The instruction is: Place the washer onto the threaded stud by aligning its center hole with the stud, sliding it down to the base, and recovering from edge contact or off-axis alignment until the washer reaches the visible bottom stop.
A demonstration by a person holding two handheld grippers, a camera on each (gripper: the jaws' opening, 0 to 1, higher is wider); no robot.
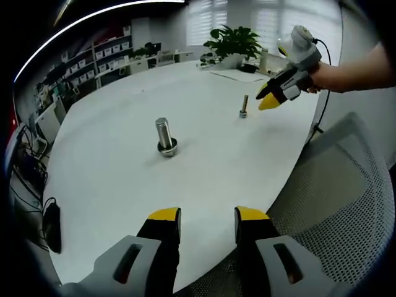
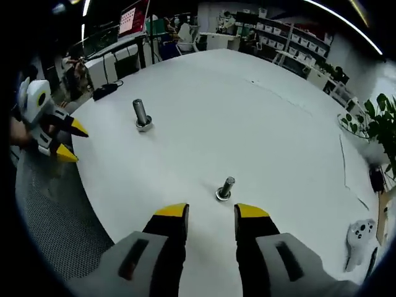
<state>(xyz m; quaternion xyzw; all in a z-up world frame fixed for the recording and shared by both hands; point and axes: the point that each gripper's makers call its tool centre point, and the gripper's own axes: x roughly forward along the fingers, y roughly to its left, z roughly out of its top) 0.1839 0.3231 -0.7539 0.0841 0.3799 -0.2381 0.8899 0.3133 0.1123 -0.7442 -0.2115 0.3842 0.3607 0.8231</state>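
A big white table in an office. At ten o'clock a thick stud wears a washer at its base; a thinner bolt stands at two. Left gripper and right gripper: jaws apart, empty.

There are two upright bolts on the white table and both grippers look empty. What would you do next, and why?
Probably ease the right gripper forward toward the small stud just ahead of its open jaws. A ring sits at that stud's base, as at the large stud, so the washers look already seated, or need picking up.
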